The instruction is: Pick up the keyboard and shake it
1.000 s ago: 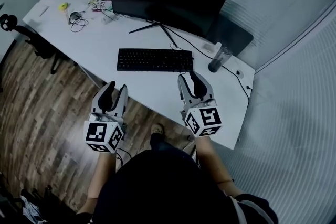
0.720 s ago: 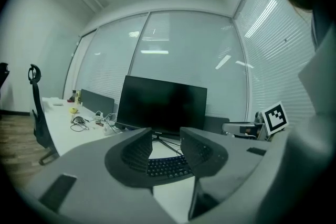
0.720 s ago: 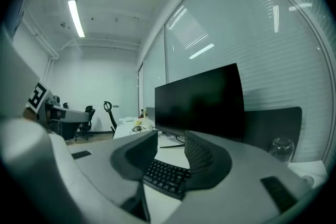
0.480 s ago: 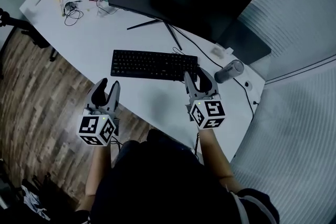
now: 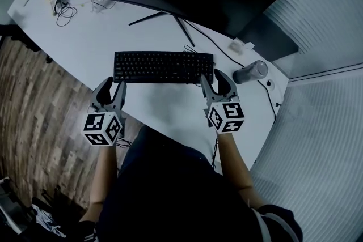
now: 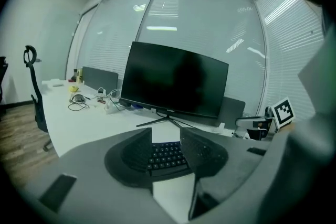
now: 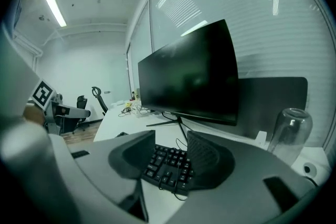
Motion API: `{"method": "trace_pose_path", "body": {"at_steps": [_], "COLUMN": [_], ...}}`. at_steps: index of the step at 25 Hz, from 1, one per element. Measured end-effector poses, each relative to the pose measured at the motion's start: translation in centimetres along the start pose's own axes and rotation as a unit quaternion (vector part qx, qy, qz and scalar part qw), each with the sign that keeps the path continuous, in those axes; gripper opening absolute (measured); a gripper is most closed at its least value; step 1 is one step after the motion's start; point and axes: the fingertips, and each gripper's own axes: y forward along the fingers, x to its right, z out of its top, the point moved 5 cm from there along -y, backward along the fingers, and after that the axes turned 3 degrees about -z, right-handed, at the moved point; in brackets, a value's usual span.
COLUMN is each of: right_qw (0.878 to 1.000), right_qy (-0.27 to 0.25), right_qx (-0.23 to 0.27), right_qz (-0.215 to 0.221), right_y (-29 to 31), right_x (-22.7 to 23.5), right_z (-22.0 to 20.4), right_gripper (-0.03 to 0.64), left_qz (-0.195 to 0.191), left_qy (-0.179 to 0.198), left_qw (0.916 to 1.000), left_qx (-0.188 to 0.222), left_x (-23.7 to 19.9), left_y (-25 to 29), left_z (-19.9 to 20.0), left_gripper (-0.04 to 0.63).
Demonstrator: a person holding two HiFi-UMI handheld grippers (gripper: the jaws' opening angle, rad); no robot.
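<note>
Black flat keyboard (image 5: 164, 67) lies centre frame on the white desk (image 5: 161, 103), long axis running left to right. Left gripper (image 5: 112, 88) sits just below its left end and right gripper (image 5: 214, 79) at its right end, both about equally near. Both sets of jaws are partly open, gripping nothing. The right's have just been opening, with keys showing through the gap. The clear tumbler (image 5: 253, 71), right of the keyboard, looks empty.
</note>
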Motion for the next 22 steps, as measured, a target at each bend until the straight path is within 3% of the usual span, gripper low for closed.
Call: {"method": "trace_pose_path", "body": {"at_steps": [6, 10, 16, 22], "right_qw": [0.998, 0.994, 0.985, 0.975], "right_qy": [0.013, 0.021, 0.056, 0.089], "right_qx": [-0.056, -0.097, -0.156, -0.195], "right_qz": [-0.027, -0.042, -0.045, -0.052], "right_y": [2.6, 3.8, 6.2, 7.5], "right_x": [1.3, 2.7, 5.0, 6.0], "right_z": [-2.4, -4.5, -7.4, -9.6], "right_gripper": [0.206, 0.225, 0.27, 0.293], "left_qz": [-0.019, -0.032, -0.052, -0.036], "left_qy": [-0.005, -0.02, -0.053, -0.058], "left_qw": [0.9982, 0.9942, 0.9797, 0.9693], "left_qx": [-0.056, -0.101, -0.186, -0.236], "left_x": [-3.9, -6.1, -8.8, -11.0], "left_y": [4.2, 7.1, 11.4, 14.1], "left_z": [-0.9, -2.5, -5.7, -7.4], "left_gripper": [0.176, 0.235, 0.34, 0.377]}}
